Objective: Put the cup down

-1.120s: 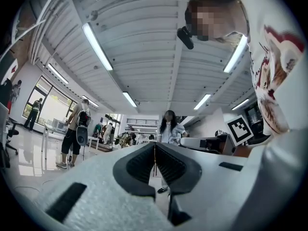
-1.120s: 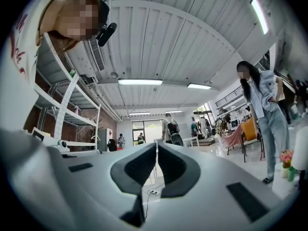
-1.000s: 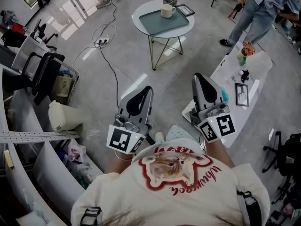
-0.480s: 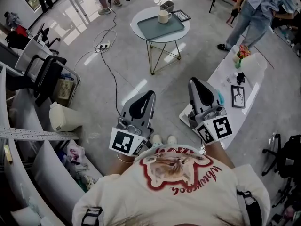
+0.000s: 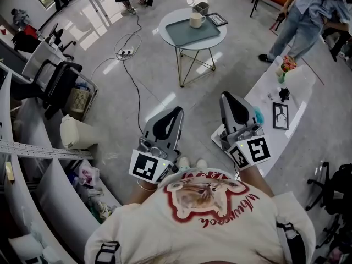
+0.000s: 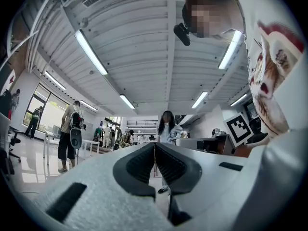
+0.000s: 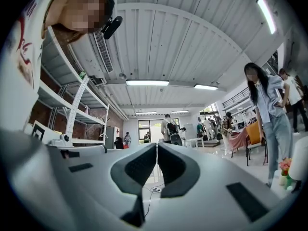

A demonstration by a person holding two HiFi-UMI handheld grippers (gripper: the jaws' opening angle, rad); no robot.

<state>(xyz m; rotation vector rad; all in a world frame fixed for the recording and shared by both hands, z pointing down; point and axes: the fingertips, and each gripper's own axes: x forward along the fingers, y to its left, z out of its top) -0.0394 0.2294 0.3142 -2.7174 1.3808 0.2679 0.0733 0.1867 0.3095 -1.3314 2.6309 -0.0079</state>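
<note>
A cream cup [image 5: 196, 20] stands on a grey-green tray [image 5: 187, 33] on a round white table [image 5: 166, 22] far ahead in the head view. My left gripper [image 5: 176, 111] and right gripper [image 5: 225, 97] are held close to my chest, well short of that table. Both point up and forward. In the left gripper view the jaws [image 6: 154, 146] meet with nothing between them. The right gripper's jaws [image 7: 157, 147] also touch, empty. Neither gripper view shows the cup.
A long white table [image 5: 291, 98] with a picture frame [image 5: 280, 115], flowers and small items lies at the right. Power cables [image 5: 131, 70] trail across the floor. A black chair [image 5: 60, 87], basket and white shelving stand at the left. A person [image 5: 301, 15] stands at the far right.
The view has shifted slightly, so the round table sits a bit further right in frame. Both grippers stay shut and held near my chest, barely moved.
</note>
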